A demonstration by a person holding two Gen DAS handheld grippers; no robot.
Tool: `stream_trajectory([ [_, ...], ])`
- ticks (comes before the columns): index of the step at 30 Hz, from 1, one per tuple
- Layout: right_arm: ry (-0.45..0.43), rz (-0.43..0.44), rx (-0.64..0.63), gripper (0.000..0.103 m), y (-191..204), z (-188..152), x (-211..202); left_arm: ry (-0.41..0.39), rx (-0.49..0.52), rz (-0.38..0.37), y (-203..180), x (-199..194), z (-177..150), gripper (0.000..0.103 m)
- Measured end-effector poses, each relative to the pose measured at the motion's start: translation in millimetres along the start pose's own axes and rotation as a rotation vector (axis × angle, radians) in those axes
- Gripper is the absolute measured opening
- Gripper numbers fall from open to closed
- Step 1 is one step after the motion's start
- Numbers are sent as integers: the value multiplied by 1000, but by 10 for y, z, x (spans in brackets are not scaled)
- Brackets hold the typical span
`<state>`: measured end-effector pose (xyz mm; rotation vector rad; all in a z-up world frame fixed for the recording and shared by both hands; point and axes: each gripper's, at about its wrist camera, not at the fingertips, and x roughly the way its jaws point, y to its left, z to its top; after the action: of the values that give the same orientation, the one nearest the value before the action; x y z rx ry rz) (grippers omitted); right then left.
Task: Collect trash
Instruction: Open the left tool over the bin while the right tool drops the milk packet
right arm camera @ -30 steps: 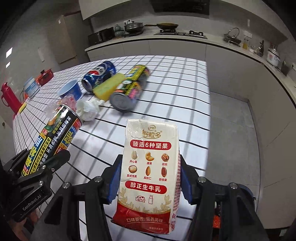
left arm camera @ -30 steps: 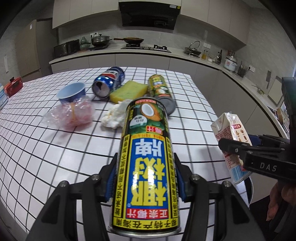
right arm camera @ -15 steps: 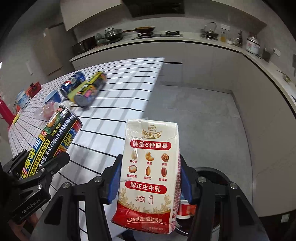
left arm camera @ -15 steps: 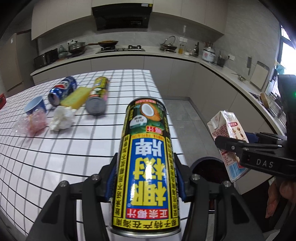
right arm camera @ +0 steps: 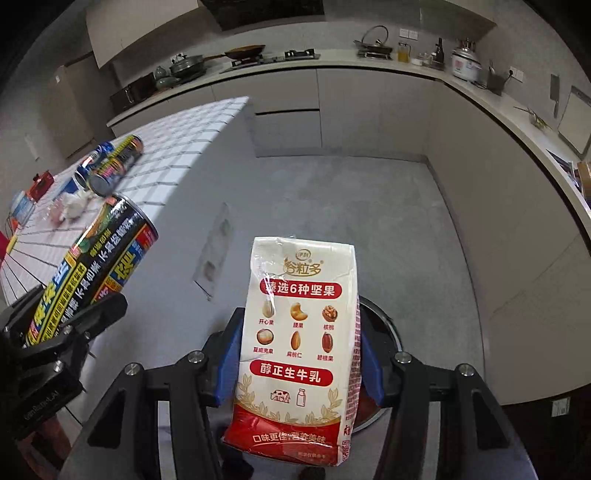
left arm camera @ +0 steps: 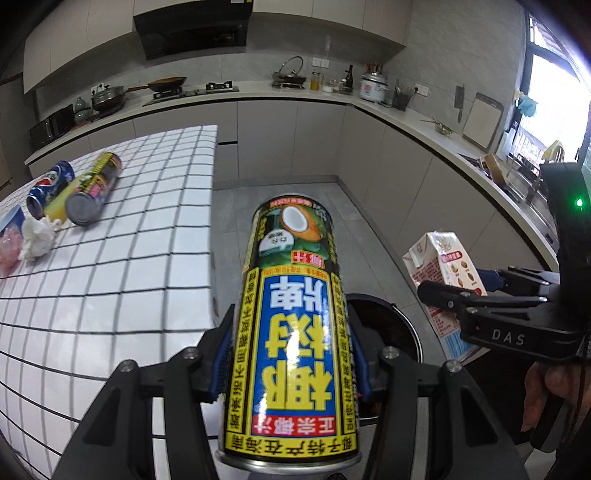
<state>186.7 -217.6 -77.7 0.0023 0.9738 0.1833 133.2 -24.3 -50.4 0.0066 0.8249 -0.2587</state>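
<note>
Beside the tiled bench, both loads hang over the bin; the left gripper, clamped on the coconut can, and the right gripper, clamped on the milk carton, should open only once centred above its mouth.

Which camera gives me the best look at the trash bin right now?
Left wrist: the trash bin shows its rim and dark opening right of the coconut can. Right wrist shows only a rim sliver behind the milk carton.

Home kitchen, gas stove, range hood, rice cooker, counters
</note>
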Motion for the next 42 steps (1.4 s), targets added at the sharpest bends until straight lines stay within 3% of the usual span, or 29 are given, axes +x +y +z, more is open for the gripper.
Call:
stream_trajectory([
  [14, 91, 35, -95, 58, -614, -516, 572, 89, -29, -3, -546, 518, -361, 54],
  [24, 148, 117, -199, 58, -667, -751, 1158, 164, -87, 0, -690, 912, -530, 54],
  [26, 153, 138, -228, 58, -665, -763, 1270, 179, -92, -31, -715, 1023, -537, 54],
  [28, 159, 141, -274, 76, -672, -796, 1423, 210, -87, 18, -669, 1157, -518, 61],
  [29, 172, 91, -284, 98, -728, -838, 1496, 208, -100, 33, -611, 1168, -509, 75],
  [34, 148, 106, -269, 101, -886, -823, 1517, 191, -124, 62, -447, 1118, -457, 77],
  [42, 169, 105, -237, 103, -966, -868, 1412, 208, -108, 91, -641, 1086, -479, 84],
])
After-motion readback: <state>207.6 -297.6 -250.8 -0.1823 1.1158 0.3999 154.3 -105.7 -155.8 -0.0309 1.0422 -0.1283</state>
